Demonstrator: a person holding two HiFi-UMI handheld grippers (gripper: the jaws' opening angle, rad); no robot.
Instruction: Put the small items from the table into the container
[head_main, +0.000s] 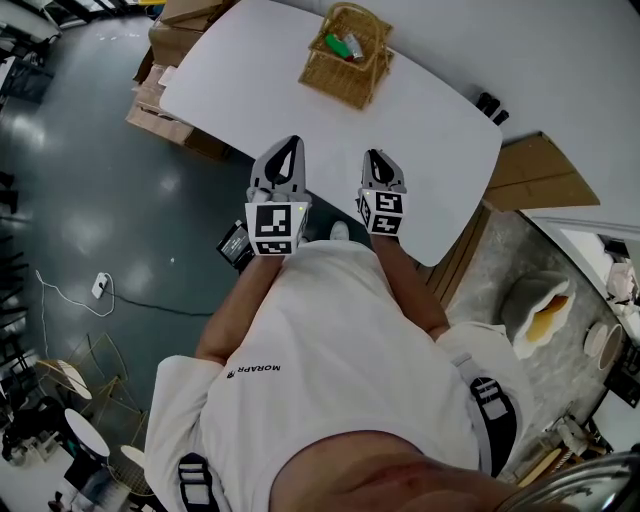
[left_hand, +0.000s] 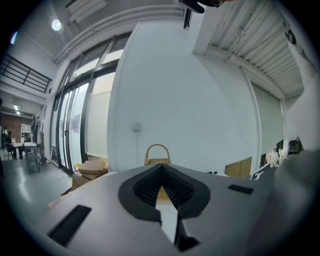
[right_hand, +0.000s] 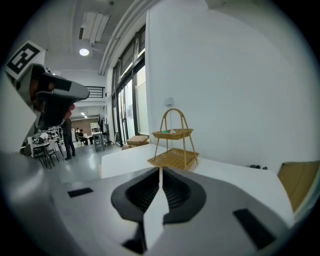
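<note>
A two-tier wicker basket (head_main: 345, 55) stands at the far end of the white table (head_main: 430, 150). Its top tier holds a green item (head_main: 335, 42) and a red-and-white item (head_main: 354, 47). Both grippers hover over the table's near edge, side by side and pointing toward the basket. My left gripper (head_main: 291, 142) is shut with nothing in it, and so is my right gripper (head_main: 372, 154). The left gripper view has the basket (left_hand: 157, 151) straight ahead past the closed tips (left_hand: 161, 166). In the right gripper view the basket (right_hand: 174, 150) stands beyond the closed tips (right_hand: 160, 170).
Two small dark things (head_main: 492, 107) sit by the table's far right edge. Cardboard boxes (head_main: 165, 90) are stacked on the floor left of the table. A cardboard sheet (head_main: 545, 170) leans at the right. A dark glossy floor (head_main: 90, 200) spreads to the left.
</note>
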